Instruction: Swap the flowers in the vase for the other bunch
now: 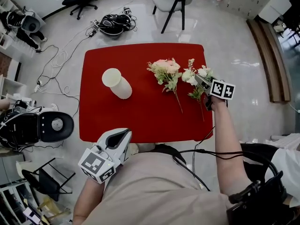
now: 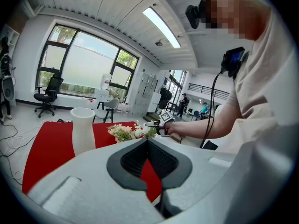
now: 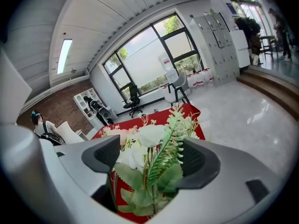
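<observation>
**Head view.** The right gripper (image 1: 202, 80), at the right of the frame, is standing with its jaws apart around the white bunch (image 1: 190, 75). That bunch is lying on the red table (image 1: 140, 118), and the pads are not pressing on it. The left gripper (image 1: 123, 136), at lower left, is hanging closed and empty. The white vase (image 1: 117, 83) is standing upright and flowerless at centre left. The pink bunch (image 1: 165, 69) is lying at centre, just beside the white one. We are judging that a bunch is now due for the vase. We are advising a grip low on the stems, clear of the blooms. The white bunch is showing pale blooms, fern sprigs and thin stems.
</observation>
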`<state>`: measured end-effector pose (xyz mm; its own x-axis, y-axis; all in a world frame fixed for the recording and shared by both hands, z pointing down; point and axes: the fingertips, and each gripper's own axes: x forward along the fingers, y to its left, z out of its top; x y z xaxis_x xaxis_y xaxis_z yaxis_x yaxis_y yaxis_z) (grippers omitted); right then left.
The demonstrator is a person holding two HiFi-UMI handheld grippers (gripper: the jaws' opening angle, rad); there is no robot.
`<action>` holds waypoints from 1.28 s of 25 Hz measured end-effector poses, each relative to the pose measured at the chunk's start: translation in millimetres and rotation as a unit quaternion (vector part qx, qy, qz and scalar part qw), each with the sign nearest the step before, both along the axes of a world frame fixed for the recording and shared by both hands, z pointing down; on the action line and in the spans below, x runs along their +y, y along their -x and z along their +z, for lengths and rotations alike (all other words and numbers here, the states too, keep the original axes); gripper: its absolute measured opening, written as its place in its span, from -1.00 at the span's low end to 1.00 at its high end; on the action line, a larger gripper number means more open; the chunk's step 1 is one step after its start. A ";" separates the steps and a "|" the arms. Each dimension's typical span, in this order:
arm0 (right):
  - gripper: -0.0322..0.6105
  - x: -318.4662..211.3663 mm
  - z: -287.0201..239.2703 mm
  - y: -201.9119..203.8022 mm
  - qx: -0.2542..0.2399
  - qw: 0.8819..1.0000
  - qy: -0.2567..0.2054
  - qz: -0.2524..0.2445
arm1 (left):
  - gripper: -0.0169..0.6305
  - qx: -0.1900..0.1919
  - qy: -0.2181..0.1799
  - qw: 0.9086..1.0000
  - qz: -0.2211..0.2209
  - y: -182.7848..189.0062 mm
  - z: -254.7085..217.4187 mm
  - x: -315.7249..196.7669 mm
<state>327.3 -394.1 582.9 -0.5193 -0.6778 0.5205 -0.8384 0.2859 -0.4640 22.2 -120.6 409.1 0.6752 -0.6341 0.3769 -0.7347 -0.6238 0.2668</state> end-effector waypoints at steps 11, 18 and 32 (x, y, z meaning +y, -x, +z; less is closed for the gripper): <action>0.47 27.5 6.4 11.2 0.049 0.998 -0.008 -0.045 | -0.93 0.006 -0.002 1.000 0.023 -1.8 1.6 6.4; 0.47 40.0 2.8 5.5 0.063 0.997 -0.018 -0.033 | -0.93 0.009 0.002 0.999 0.032 -0.2 5.1 13.1; 0.46 88.8 -39.4 12.1 0.068 0.996 -0.063 -0.020 | -0.93 0.023 -0.002 0.998 0.059 -1.8 0.1 27.0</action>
